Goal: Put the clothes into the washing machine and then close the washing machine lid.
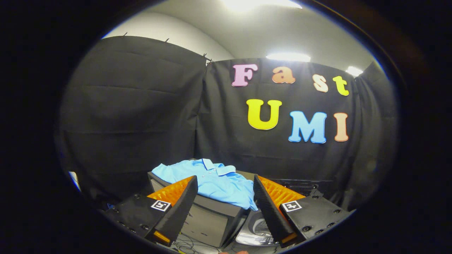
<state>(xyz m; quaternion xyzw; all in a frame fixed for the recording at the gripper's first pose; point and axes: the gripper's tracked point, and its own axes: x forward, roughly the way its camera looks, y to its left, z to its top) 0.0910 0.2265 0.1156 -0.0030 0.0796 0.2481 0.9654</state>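
Observation:
A light blue polo shirt (212, 180) lies spread on top of a dark box-like cabinet (208, 218), just ahead of my fingers and partly between them. My gripper (224, 190) is open, its two fingers wide apart with nothing held between them. Below the right finger I see part of the washing machine (256, 229), its round grey opening showing beside the cabinet. The shirt's lower edge hangs over the cabinet's corner toward that opening.
Black cloth walls close the booth behind and to the left of the cabinet. A dark ridged object (300, 183) sits behind the right finger. Loose cables (190, 245) lie on the floor in front of the cabinet.

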